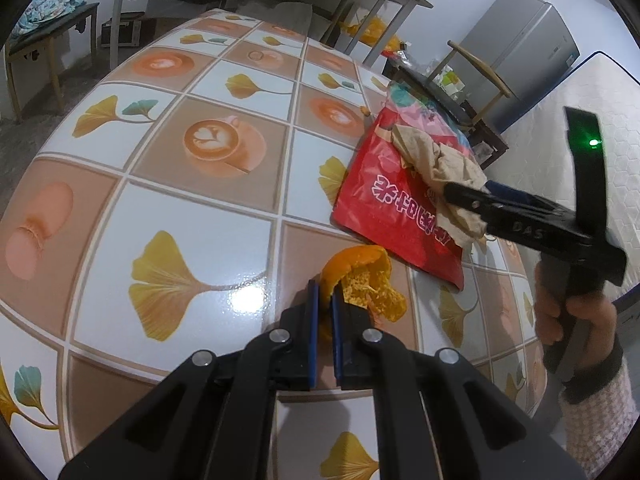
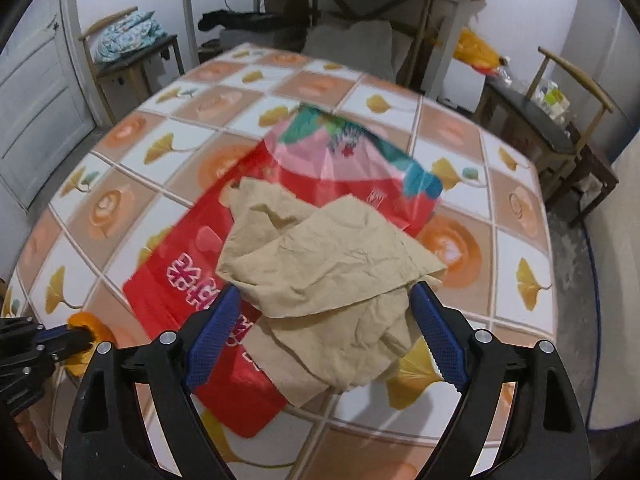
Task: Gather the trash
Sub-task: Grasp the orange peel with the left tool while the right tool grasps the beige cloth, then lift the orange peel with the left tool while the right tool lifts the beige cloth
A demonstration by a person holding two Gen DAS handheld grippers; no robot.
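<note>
Tissue (image 2: pixel 332 264) lies between spread right tongs (image 2: pixel 324 336), on red bag (image 2: pixel 200 276); left tongs (image 1: pixel 326 300) clamp orange peel (image 1: pixel 360 280).

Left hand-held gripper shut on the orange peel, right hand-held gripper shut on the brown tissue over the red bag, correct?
Not quite. The right hand-held gripper is open: in the right wrist view its jaws stand wide either side of the brown tissue over the red bag, not pressing it. The left hand-held gripper is shut on the orange peel.
</note>
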